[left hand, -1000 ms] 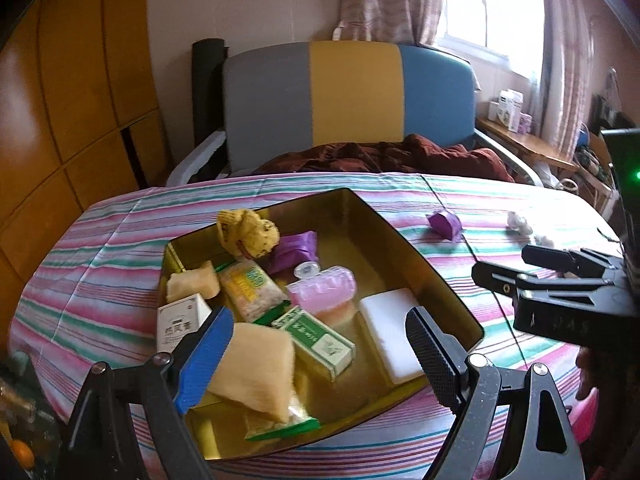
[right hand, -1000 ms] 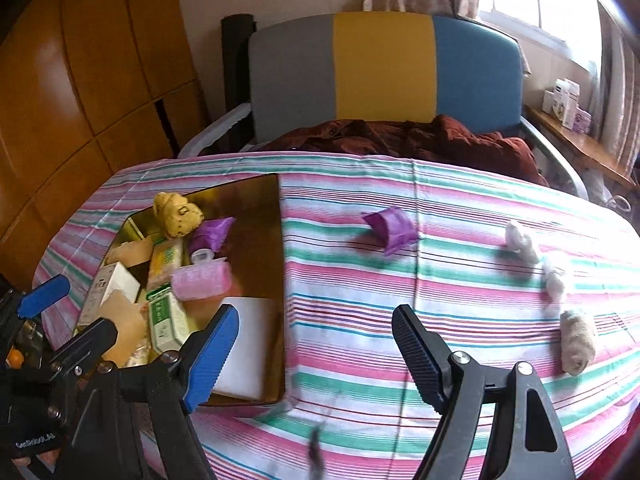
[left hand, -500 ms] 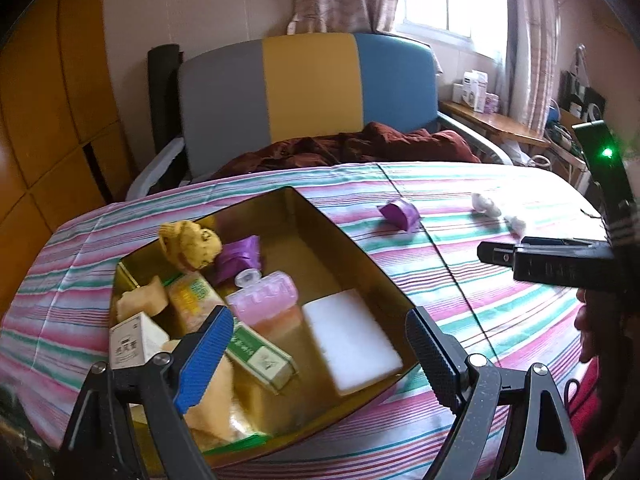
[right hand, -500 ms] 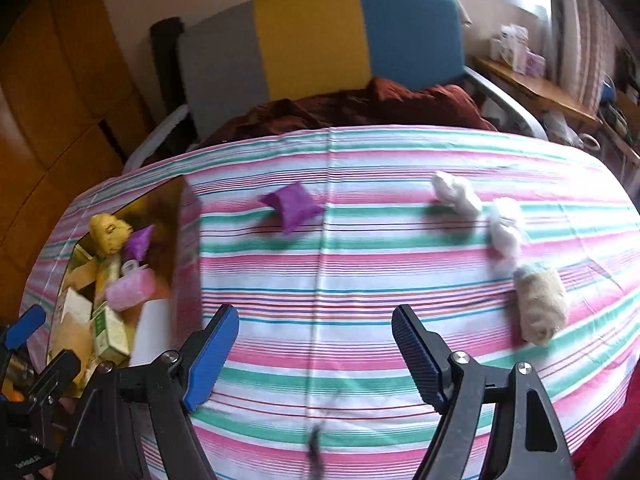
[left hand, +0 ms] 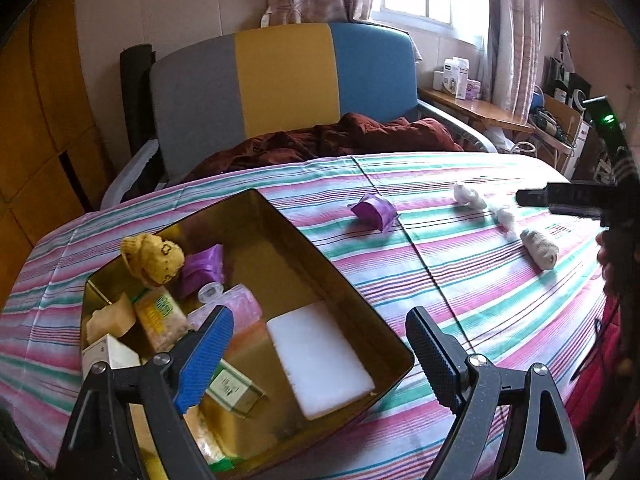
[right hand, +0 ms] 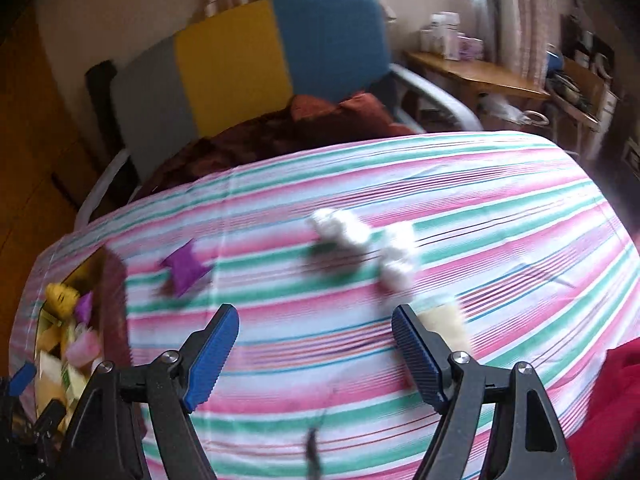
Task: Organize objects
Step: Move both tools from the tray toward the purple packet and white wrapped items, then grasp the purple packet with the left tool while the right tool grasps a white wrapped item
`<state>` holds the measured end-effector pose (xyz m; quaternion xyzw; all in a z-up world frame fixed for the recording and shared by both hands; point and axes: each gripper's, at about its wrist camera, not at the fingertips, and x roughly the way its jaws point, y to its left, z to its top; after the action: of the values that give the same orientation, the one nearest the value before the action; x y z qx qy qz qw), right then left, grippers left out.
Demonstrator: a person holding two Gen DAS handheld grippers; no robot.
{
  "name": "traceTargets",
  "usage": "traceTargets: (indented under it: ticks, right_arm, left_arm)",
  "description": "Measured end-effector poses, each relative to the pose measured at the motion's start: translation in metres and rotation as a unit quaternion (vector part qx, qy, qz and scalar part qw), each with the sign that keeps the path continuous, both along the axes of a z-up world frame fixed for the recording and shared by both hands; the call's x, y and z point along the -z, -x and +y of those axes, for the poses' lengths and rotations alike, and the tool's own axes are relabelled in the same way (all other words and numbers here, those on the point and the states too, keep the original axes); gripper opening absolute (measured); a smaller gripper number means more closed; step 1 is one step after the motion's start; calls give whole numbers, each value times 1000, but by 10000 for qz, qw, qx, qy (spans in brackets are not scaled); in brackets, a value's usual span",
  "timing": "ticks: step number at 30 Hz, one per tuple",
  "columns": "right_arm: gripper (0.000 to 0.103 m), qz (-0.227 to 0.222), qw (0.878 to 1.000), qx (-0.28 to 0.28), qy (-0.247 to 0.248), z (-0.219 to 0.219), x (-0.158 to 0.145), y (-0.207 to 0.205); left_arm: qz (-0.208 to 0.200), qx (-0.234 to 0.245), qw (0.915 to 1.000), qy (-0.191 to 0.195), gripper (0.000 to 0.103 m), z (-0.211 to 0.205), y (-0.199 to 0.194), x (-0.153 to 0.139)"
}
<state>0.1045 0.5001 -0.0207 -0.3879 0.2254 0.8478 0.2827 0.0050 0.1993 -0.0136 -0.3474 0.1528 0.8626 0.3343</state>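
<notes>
A gold tin box (left hand: 352, 292) sits on the striped tablecloth, holding a yellow knit toy (left hand: 152, 258), a purple pouch (left hand: 202, 268), a pink case (left hand: 244, 312), a white pad (left hand: 320, 356) and several small packets. My left gripper (left hand: 320, 354) is open and empty above the box's near end. On the cloth lie a purple pouch (right hand: 186, 266), two white wads (right hand: 340, 226) (right hand: 398, 258) and a beige roll (right hand: 442, 322). My right gripper (right hand: 316, 356) is open and empty, just short of the beige roll; it also shows in the left wrist view (left hand: 568, 200).
A grey, yellow and blue chair (left hand: 280, 80) with a dark red cloth (left hand: 340, 140) stands behind the table. A wooden side table (left hand: 476, 108) with boxes stands by the window. The table's right edge (right hand: 600, 200) curves away.
My right gripper has swung right, away from the box and toward the white wads and beige roll. My left gripper has drawn back and turned right over the box.
</notes>
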Motion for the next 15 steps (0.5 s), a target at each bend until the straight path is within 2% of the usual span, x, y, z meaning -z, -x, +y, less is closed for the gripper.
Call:
traceTargets:
  ticks: [7, 15]
  right_arm:
    - [80, -37, 9985, 535, 100, 52, 2, 1]
    - [80, -493, 9983, -246, -188, 57, 23, 68]
  left_arm:
    - [-28, 153, 9999, 12, 88, 19, 8, -1]
    - [-267, 252, 9993, -44, 88, 42, 23, -2]
